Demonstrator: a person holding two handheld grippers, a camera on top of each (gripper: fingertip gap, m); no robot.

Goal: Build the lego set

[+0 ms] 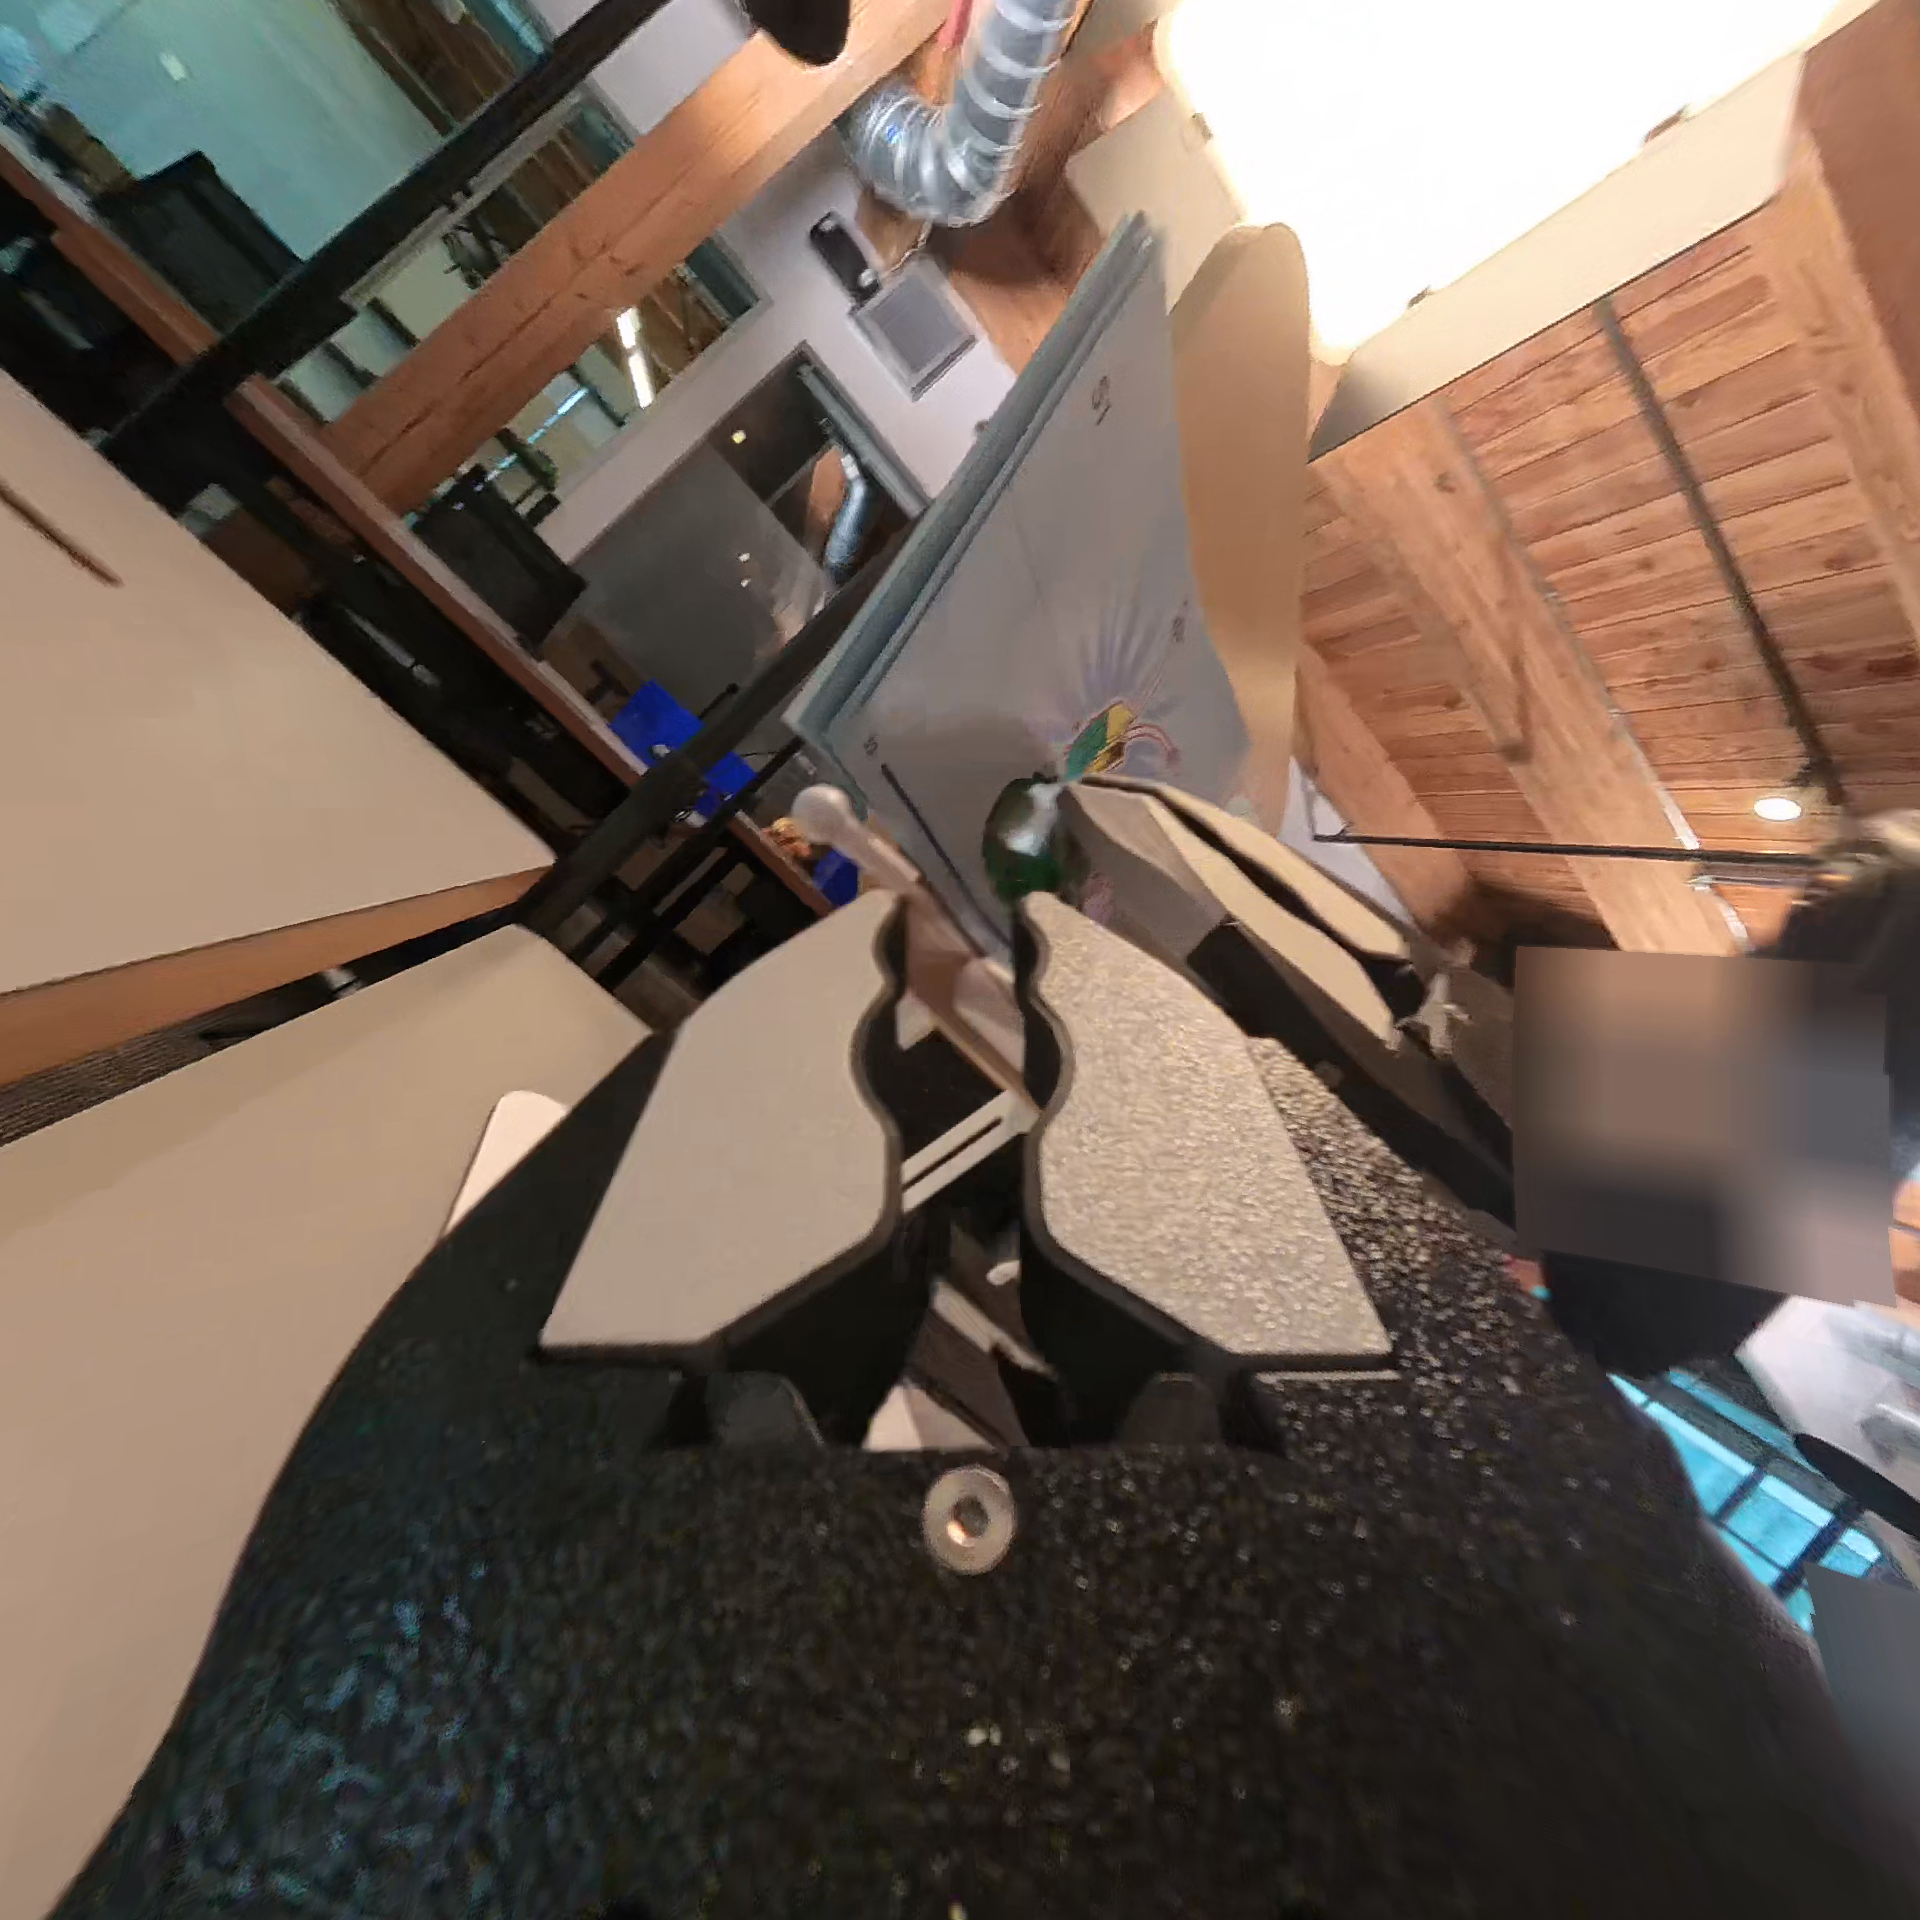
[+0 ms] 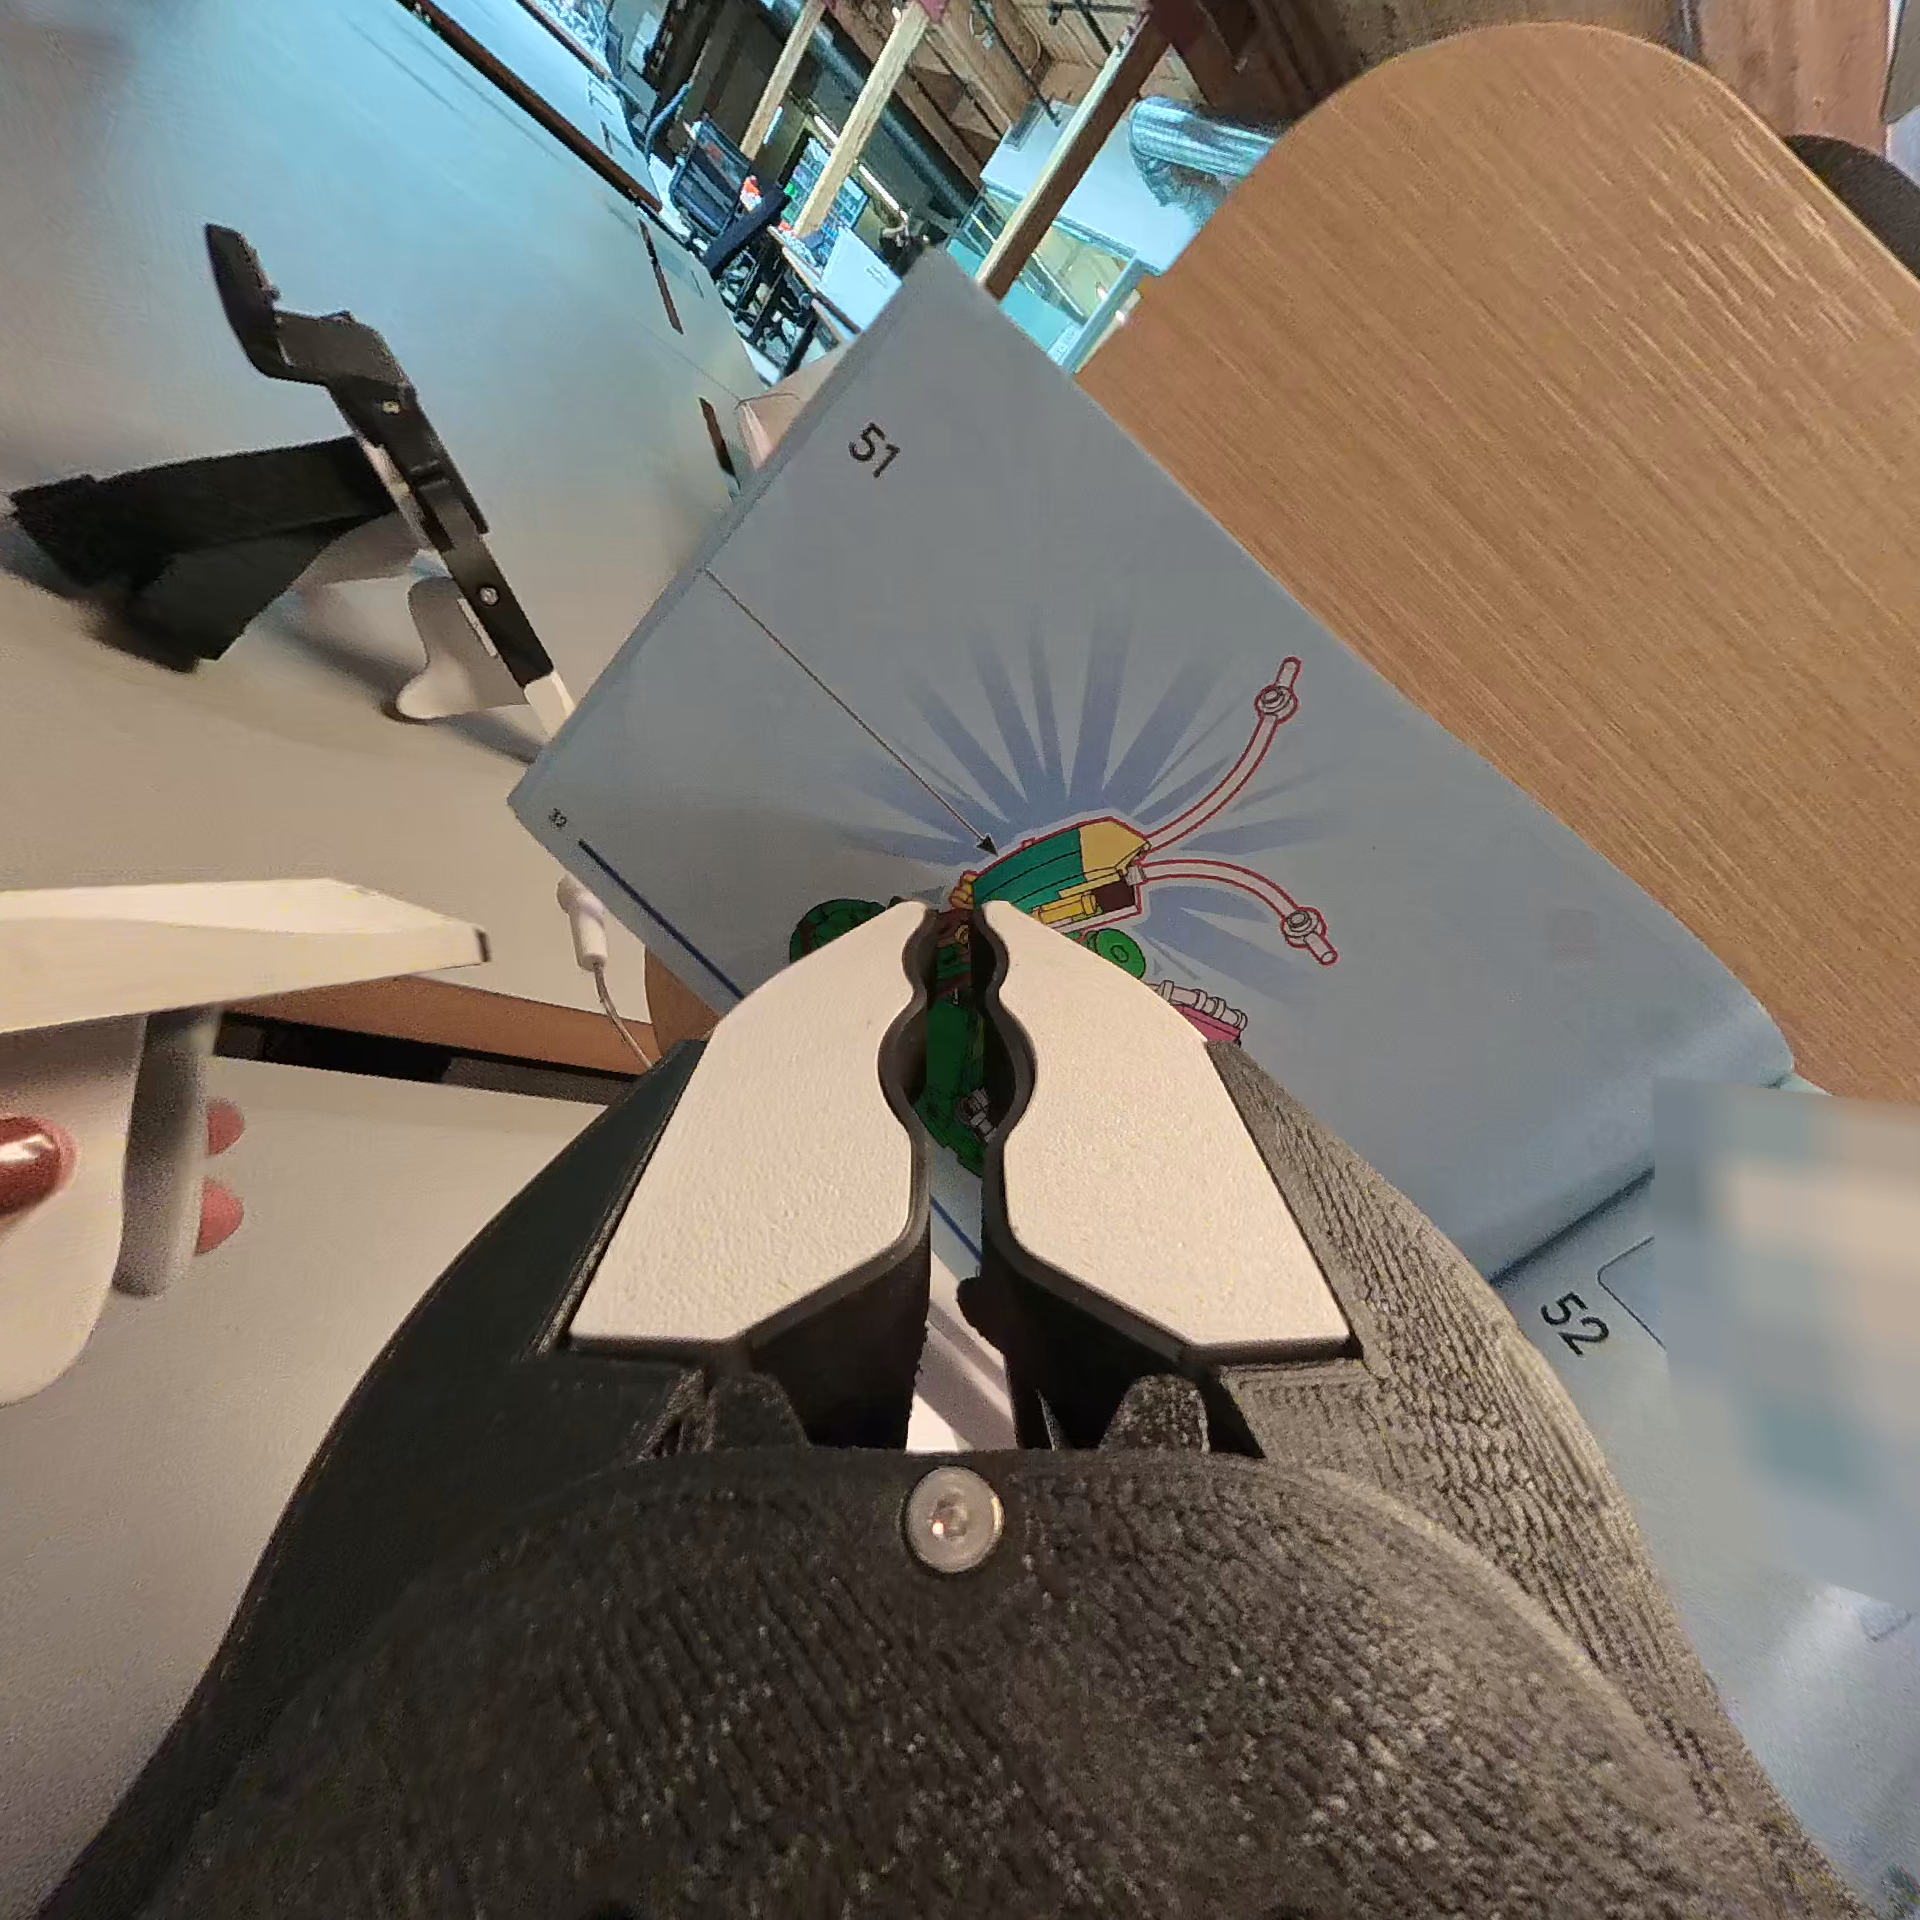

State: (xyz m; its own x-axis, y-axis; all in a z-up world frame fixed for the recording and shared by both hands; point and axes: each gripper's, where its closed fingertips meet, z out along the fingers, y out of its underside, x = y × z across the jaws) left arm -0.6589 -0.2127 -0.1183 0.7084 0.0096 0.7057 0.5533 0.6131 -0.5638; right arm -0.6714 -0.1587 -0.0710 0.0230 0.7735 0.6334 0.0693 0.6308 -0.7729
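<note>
The left tongs (image 1: 961, 914) are pinched on a thin white stick piece (image 1: 940, 961) with a round ball end – the stick runs between the two fingers and pokes out past the tips. Just past the right tip is a small dark green lego piece (image 1: 1023, 847), next to the other tongs farther off.

The right tongs (image 2: 954, 914) are squeezed on a green lego model (image 2: 951, 1060), which sits in the thin gap between the fingers. Right behind their tips stands the open light blue instruction book (image 2: 935, 644), leaning on a wooden board (image 2: 1507, 436). Off to the left of these tongs is a black stand (image 2: 343, 457) on the pale table (image 2: 260, 810).
</note>
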